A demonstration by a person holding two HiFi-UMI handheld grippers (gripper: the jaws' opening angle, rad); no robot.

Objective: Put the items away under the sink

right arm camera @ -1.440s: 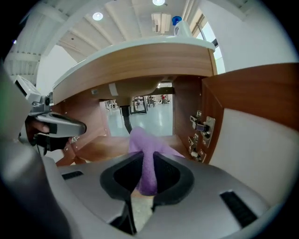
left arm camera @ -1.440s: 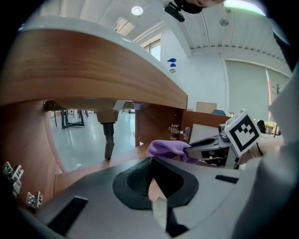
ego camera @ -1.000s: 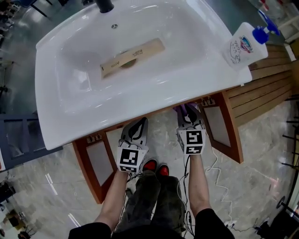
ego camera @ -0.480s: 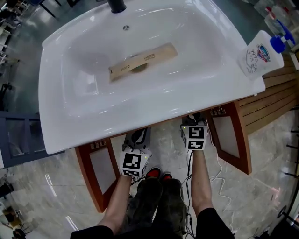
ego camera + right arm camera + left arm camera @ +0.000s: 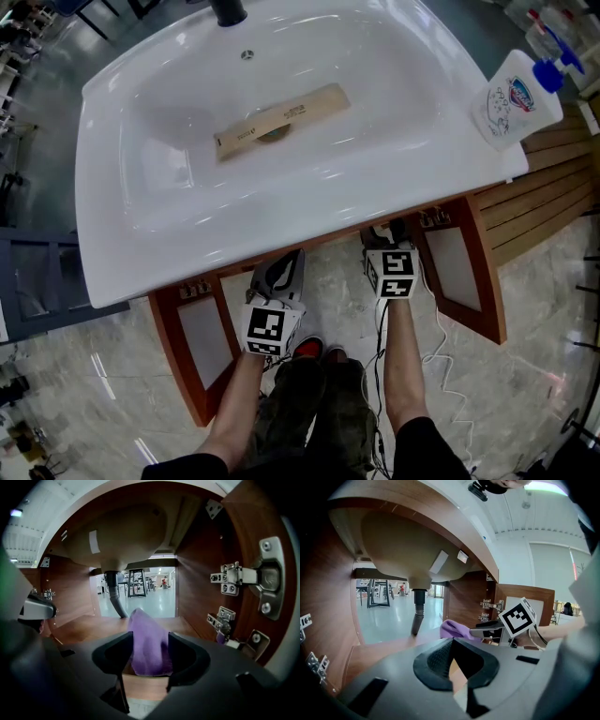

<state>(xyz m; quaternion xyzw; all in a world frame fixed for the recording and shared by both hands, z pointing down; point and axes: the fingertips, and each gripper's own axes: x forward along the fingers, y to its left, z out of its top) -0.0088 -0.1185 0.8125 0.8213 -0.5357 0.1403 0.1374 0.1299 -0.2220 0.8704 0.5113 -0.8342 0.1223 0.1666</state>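
Note:
A purple cloth (image 5: 149, 644) lies in a heap on the wooden floor of the cabinet under the sink (image 5: 122, 253). My right gripper (image 5: 150, 637) reaches into the cabinet's right side. Its jaws have just been opening, and the cloth now sits loosely between the parted pads. From the left gripper view the cloth (image 5: 454, 630) shows at the tip of the right gripper (image 5: 480, 631). My left gripper (image 5: 452, 641) hangs at the cabinet mouth, shut and empty. In the head view both grippers (image 5: 281, 267) (image 5: 386, 236) poke under the basin's front rim.
A long tan box (image 5: 281, 117) lies in the basin and a soap bottle with a blue pump (image 5: 514, 94) stands on its right corner. Both cabinet doors (image 5: 202, 337) (image 5: 459, 272) are swung open. A grey drain pipe (image 5: 115, 599) drops behind the cloth; hinges (image 5: 243, 581) line the right wall.
My right gripper has slid further in beneath the sink rim, and the purple cloth no longer shows in the head view. The left gripper has barely shifted.

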